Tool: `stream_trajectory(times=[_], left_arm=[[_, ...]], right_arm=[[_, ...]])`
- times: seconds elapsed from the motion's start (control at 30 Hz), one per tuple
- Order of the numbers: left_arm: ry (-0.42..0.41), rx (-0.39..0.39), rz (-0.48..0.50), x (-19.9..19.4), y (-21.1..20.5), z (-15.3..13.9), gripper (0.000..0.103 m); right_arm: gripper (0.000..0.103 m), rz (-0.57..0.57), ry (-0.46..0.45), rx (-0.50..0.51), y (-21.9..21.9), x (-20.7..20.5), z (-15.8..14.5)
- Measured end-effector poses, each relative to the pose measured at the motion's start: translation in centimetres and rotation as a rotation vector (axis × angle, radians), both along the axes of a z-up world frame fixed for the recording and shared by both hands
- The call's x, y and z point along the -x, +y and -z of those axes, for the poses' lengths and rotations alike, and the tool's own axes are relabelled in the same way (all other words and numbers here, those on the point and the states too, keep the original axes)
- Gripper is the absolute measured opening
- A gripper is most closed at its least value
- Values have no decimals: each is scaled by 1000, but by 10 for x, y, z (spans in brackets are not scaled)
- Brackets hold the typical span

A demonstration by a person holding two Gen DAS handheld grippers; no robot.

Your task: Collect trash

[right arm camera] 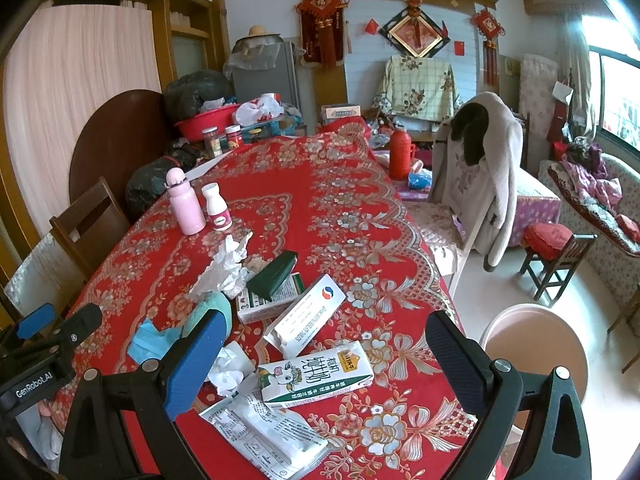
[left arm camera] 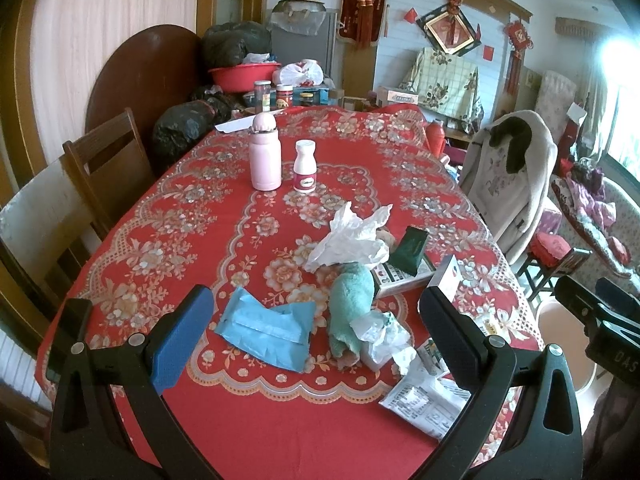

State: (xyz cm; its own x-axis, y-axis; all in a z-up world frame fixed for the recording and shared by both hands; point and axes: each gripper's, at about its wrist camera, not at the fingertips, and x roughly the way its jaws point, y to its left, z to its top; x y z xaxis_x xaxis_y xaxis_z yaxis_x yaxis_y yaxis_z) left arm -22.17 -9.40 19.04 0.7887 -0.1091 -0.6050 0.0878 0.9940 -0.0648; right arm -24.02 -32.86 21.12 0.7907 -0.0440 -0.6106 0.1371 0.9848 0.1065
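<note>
Above the tabletop (left arm camera: 168,240), your left gripper (left arm camera: 316,332) hovers spread wide over the blue packet (left arm camera: 266,326); your right gripper (right arm camera: 326,360) gapes over the milk carton (right arm camera: 316,374).

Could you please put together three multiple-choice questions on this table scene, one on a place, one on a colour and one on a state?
1. Where does the white pill bottle stand?
A. Beside the pink flask
B. On a chair
C. In the pink bin

2. What colour is the flattened tissue pack?
A. Yellow
B. Blue
C. Black

3. How is the right gripper?
A. Shut on the milk carton
B. Shut on paper
C. Open, holding nothing

Answers: 1 A, they stand side by side on the tablecloth; 2 B, its wrapper is plainly blue; 3 C, its fingers stand wide apart above the carton.
</note>
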Motion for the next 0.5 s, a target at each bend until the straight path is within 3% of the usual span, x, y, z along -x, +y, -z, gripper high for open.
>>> stream_trajectory(times=[0.5], left_arm=[[19,-1,-8,-5,11,6,102]], right_arm=[[99,-34,38,5,9,-6,14]])
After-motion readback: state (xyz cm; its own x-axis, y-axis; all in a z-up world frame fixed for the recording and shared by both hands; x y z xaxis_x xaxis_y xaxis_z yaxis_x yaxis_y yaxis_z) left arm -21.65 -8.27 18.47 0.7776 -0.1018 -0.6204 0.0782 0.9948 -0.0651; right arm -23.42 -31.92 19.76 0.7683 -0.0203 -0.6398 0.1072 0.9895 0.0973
